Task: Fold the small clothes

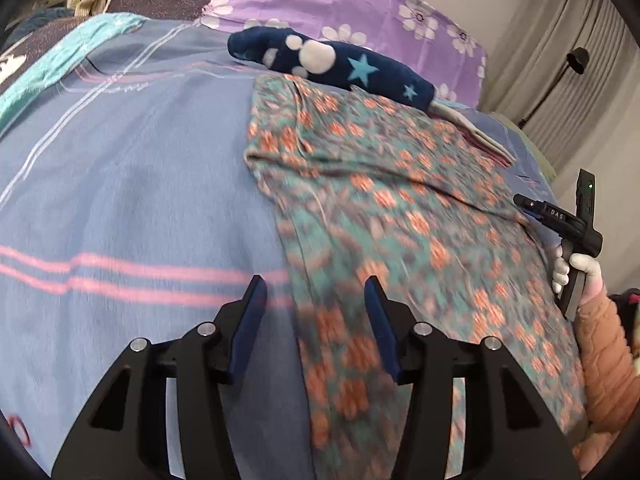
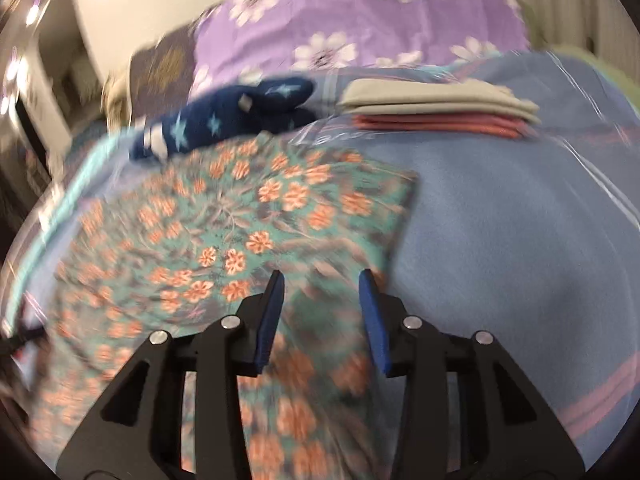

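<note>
A teal garment with orange flowers (image 1: 400, 216) lies spread on the blue striped bedsheet (image 1: 132, 184). My left gripper (image 1: 316, 294) hangs above the garment's left edge, jaws apart, nothing between the blue pads. In the left wrist view the right gripper's body (image 1: 568, 220) shows at the garment's far right side, held by a gloved hand. From the right wrist view, the floral garment (image 2: 224, 236) fills the left half, and my right gripper (image 2: 322, 286) stands open above its near right edge, nothing pinched. The picture is blurred.
A navy fleece piece with stars and white dots (image 1: 332, 64) lies at the garment's far edge. Folded beige and red clothes (image 2: 436, 110) are stacked on the sheet at the back right. A purple flowered pillow (image 1: 344, 0) lies behind. An orange sleeve (image 1: 608, 344) is at right.
</note>
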